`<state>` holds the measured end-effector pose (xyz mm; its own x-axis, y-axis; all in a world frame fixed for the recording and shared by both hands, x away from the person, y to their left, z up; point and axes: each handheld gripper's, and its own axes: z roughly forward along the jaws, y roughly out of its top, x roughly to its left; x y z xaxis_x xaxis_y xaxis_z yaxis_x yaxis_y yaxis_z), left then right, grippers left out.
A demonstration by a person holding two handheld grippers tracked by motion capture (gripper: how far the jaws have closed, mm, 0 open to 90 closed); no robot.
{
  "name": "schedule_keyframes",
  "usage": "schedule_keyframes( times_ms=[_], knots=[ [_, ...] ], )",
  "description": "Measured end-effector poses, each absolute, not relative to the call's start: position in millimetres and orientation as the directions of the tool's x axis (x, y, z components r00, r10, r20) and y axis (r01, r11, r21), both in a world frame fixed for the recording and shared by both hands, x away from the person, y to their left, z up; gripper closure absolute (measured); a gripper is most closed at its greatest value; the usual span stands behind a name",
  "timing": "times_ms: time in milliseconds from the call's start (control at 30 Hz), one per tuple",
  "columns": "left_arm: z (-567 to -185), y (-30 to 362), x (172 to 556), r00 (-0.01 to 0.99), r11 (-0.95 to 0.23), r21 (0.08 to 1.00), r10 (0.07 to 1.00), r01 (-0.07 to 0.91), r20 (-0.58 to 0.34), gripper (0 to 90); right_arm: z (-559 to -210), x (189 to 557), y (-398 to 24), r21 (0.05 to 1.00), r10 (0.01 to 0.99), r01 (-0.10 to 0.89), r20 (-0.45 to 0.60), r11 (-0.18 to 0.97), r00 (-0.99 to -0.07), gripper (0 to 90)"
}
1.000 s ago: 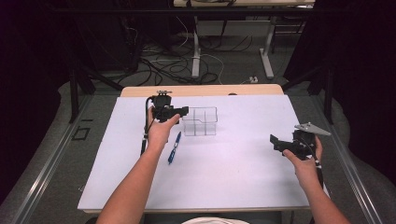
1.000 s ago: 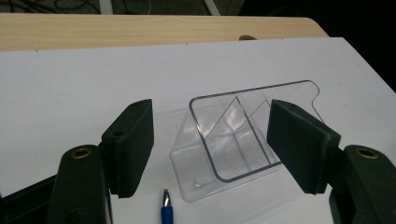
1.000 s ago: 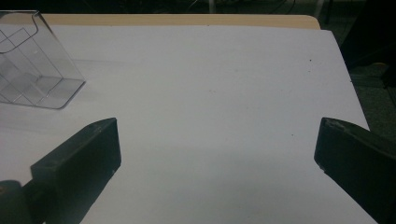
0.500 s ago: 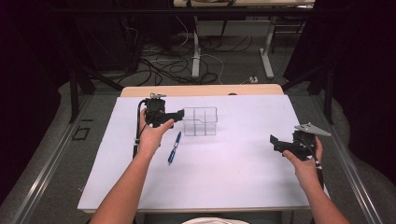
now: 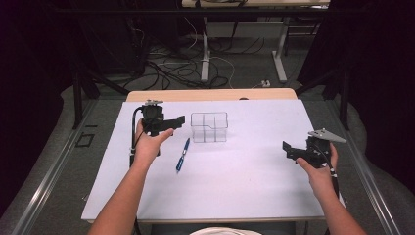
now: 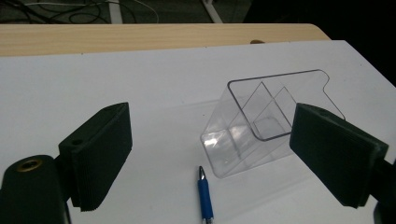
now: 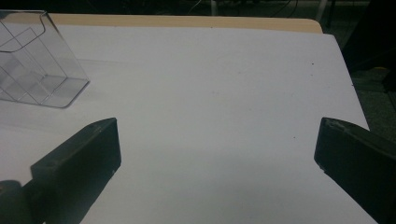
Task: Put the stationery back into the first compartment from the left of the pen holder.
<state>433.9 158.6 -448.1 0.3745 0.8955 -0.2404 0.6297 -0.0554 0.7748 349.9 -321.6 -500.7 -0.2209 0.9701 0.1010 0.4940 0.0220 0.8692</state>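
A clear plastic compartment box (image 5: 209,127) stands on the white table sheet, back of centre. A blue pen (image 5: 182,154) lies in front of it to the left. My left gripper (image 5: 178,120) hovers left of the box and points toward it. Its jaws have just been opening and stand open with nothing between them. In the left gripper view the box (image 6: 261,121) and the pen (image 6: 204,196) lie ahead of the left gripper (image 6: 210,135). My right gripper (image 5: 286,147) is held open at the table's right side, empty. The right gripper view shows the right gripper (image 7: 219,140) over bare sheet, with the box (image 7: 37,65) at far left.
The white sheet (image 5: 244,186) covers a wooden table whose far edge (image 5: 210,94) shows as a tan strip. Cables and table legs lie on the floor beyond. Dark curtains flank both sides.
My left gripper has drawn back to the left, away from the box. The pen, the box and the right hand have kept their places.
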Motion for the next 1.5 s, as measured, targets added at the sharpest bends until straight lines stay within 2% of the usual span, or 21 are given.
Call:
schedule_keyframes(
  times_ms=[900, 1133, 1500],
  knots=[
    [-472, 166, 431, 0.389, -0.115, 0.750, 0.899, 0.651, -0.199, 18.8, -501, 354, -321, 0.873, 0.971, 0.487, 0.105, 0.014, -0.216, 0.1],
    [-478, 169, 430, 0.383, -0.125, 0.735, 0.904, 0.667, -0.193, 24.6, -500, 353, -324, 0.864, 0.971, 0.503, 0.103, 0.020, -0.215, 0.0],
    [-490, 167, 433, 0.377, -0.145, 0.660, 0.899, 0.737, -0.223, 34.7, -501, 353, -324, 0.869, 0.970, 0.495, 0.109, 0.014, -0.218, 0.0]
  ],
)
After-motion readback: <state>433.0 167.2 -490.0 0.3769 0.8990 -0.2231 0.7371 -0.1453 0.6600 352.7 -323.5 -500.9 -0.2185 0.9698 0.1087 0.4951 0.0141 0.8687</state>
